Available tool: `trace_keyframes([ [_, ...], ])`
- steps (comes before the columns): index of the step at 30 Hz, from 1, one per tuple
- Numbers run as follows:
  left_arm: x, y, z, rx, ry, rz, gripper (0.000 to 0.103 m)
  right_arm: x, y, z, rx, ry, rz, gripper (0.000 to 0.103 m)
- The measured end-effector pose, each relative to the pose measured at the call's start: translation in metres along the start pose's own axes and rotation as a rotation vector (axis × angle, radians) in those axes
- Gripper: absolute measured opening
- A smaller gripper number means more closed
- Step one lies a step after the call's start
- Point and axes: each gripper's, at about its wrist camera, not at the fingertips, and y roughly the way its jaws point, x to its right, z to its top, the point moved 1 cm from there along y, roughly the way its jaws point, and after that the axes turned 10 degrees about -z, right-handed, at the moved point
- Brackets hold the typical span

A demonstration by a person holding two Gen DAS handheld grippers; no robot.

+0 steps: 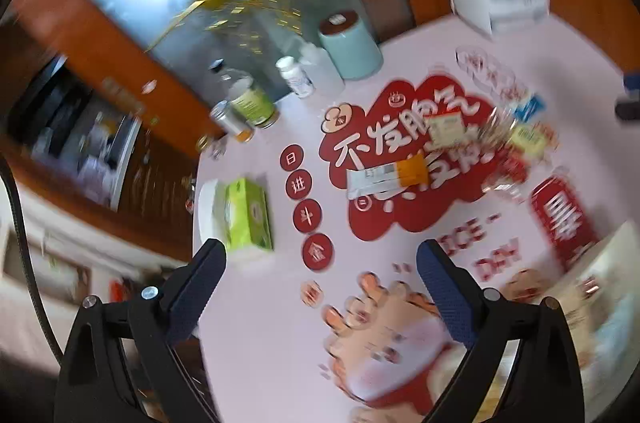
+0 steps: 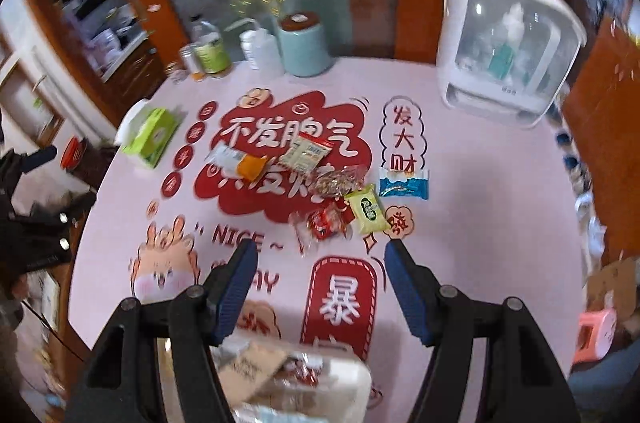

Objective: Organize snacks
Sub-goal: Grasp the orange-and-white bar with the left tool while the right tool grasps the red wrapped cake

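Only the right wrist view shows the white tray beneath open jaws.

Your left black two-finger gripper with blue ribbed pads has its jaws spread wide, nothing between them, and its view is tilted and blurred. Your right black two-finger gripper with blue ribbed pads is likewise spread wide and empty, pointing forward and slightly down. In the right wrist view, the left gripper shows at the far left edge, well apart from the right one.
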Motion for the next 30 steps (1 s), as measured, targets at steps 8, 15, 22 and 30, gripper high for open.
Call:
trace_keyframes([
  [8, -0.008, 0.114, 0.046, -0.059, 0.270, -0.145, 0.096, -0.006, 0.117, 0.019, -0.244, 0.225, -0.035, 0.067],
  [15, 0.018, 0.198, 0.056, -0.108, 0.541, -0.192, 0.096, -0.014, 0.194, 0.007, -0.368, 0.442, -0.033, 0.067],
  [22, 0.037, 0.259, 0.060, -0.178, 0.657, -0.244, 0.096, -0.025, 0.223, 0.001, -0.434, 0.459, -0.125, 0.066],
  [30, 0.032, 0.293, 0.076, -0.223, 0.592, -0.341, 0.092, -0.033, 0.221, -0.011, -0.431, 0.482, -0.103, 0.059],
])
